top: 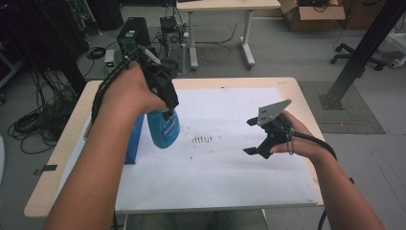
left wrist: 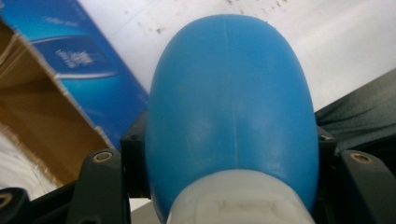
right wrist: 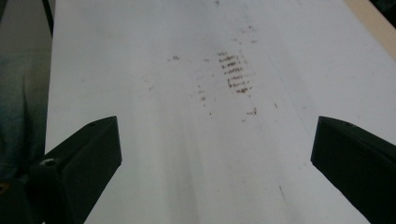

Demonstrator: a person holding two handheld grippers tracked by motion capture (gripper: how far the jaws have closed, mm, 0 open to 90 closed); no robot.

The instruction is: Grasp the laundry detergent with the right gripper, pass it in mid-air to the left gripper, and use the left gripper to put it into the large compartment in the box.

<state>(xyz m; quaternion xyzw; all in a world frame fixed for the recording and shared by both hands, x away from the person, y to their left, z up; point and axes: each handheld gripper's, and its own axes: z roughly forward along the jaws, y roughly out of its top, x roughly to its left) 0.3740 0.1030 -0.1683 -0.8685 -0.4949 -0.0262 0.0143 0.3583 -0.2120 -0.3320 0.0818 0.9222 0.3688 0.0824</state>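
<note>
Nearest us, the right gripper (top: 255, 136) hovers over the white sheet (top: 230, 177) w/ jaws spread wide and nothing between them; in the right gripper view we see bare paper and brown smudges (right wrist: 236, 72) ahead of the jaws. Further in, at the left, our left gripper (top: 168, 112) points down and pinches the blue bottle (top: 163, 128) near its top, jaws pressed vs. both sides of the body; the left gripper view shows the bottle (left wrist: 231, 107) hanging away from the camera, white collar nearest. The bottle is lifted off the sheet, just beside a blue carton (top: 135, 139) standing at the sheet's left edge. Beyond the table (top: 191, 82) we see floor, cables, and another desk (top: 225, 5).
</note>
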